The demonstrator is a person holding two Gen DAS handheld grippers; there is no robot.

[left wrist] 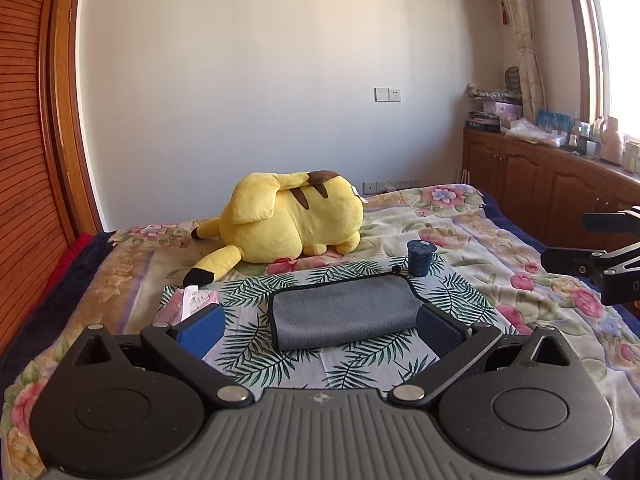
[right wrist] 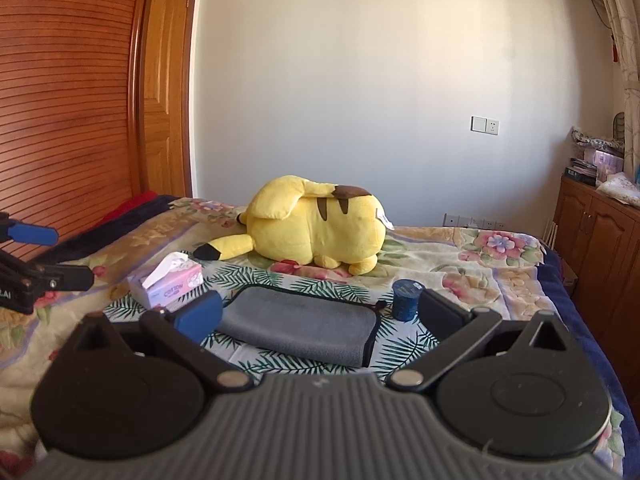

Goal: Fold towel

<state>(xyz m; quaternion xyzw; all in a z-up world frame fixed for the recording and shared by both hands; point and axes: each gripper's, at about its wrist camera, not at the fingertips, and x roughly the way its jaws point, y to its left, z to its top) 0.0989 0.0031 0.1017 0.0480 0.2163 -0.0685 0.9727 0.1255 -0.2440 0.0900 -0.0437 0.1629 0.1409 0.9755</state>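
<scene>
A grey towel [left wrist: 343, 309] with black trim lies folded into a thick rectangle on a leaf-print cloth [left wrist: 256, 344] on the bed; it also shows in the right wrist view [right wrist: 300, 326]. My left gripper [left wrist: 320, 330] is open and empty, held above the bed just in front of the towel, its blue pads wide apart. My right gripper [right wrist: 318, 316] is open and empty, also short of the towel. Each gripper shows at the edge of the other's view: the right one [left wrist: 600, 246] and the left one [right wrist: 36, 256].
A yellow plush toy [left wrist: 288, 220] lies behind the towel. A dark blue cup [left wrist: 420, 258] stands at the towel's far right corner. A pink tissue box [right wrist: 166, 284] sits to the left. Wooden cabinets [left wrist: 560, 196] line the right wall, a wardrobe [right wrist: 72, 100] the left.
</scene>
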